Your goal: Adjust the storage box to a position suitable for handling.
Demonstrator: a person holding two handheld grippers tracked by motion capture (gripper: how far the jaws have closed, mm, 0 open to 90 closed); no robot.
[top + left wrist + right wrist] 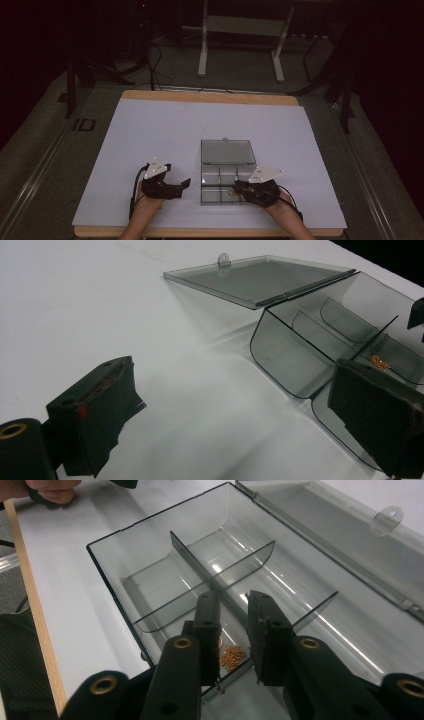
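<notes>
A clear plastic box (pixel 227 172) is sitting open at lower centre of the high view, lid folded back so its compartments are reachable. The right gripper (pixel 234 630) is hovering over a small gold chain (pixel 232 656) in a near compartment, jaws narrowly apart, empty. The left gripper (pixel 240 415) is waiting beside the box, jaws wide.

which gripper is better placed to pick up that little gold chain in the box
Right, probably. The right gripper hangs over the box with jaws slightly apart directly above the gold chain. The left gripper sits open on the mat beside the box, outside its wall.
</notes>
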